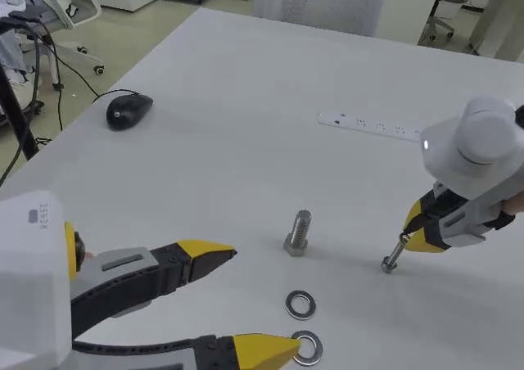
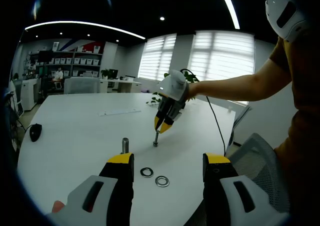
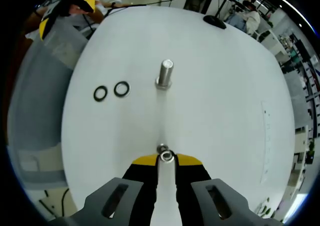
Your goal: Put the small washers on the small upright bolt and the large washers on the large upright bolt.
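The right gripper gripped the tilted small bolt on the desk, near the upright large bolt and two washers

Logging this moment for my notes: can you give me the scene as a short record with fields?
Left hand-held gripper: open, near the washers
Right hand-held gripper: shut on small bolt
Small bolt: tilted, lower end on table
Large bolt: upright, bare
Washers: two, flat on table, on neither bolt
Also on table: mouse, power strip
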`<state>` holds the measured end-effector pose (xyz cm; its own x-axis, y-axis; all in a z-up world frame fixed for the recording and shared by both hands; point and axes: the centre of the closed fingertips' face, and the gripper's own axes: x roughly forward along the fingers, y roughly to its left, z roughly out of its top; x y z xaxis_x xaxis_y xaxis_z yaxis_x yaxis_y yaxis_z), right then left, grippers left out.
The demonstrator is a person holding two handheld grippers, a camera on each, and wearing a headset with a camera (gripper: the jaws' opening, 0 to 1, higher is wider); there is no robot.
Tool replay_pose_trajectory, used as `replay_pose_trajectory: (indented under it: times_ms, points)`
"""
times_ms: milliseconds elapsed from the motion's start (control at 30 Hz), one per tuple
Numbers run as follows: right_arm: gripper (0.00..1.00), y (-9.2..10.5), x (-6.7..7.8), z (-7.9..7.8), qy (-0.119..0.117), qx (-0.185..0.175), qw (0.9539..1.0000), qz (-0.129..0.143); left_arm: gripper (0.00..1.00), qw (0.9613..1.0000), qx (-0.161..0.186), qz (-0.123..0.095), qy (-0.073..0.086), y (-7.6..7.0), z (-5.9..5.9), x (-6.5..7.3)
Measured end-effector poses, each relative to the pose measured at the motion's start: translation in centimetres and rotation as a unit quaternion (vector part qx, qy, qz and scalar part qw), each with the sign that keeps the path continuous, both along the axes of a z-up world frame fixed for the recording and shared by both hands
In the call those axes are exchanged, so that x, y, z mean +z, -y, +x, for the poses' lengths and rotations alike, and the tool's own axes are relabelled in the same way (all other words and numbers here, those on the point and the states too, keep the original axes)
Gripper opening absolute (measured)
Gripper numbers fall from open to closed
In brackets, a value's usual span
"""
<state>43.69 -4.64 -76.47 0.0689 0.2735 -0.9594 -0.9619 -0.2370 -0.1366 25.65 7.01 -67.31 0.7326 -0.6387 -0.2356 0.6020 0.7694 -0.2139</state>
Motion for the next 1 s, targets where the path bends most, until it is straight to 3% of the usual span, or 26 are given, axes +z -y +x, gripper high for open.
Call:
replay_pose_trajectory:
  times_ms: [333, 767, 1000]
  points:
    - [0.13, 0.0, -1.2, 0.1, -0.004, 0.008, 0.9999, -0.007, 0.55, 1.0000, 0.000, 0.000, -0.002, 0.1, 0.1, 0.0]
    - [0.14, 0.2, -4.0, 0.0, -0.016, 0.011, 0.9998, 0.000, 0.55, 1.0000, 0.004, 0.000, -0.009, -0.2, 0.1, -0.2]
    - [0.16, 0.4, -4.1, 0.1, -0.013, 0.008, 0.9999, 0.001, 0.55, 0.9999, 0.004, 0.002, -0.009, -0.2, 0.2, -0.3]
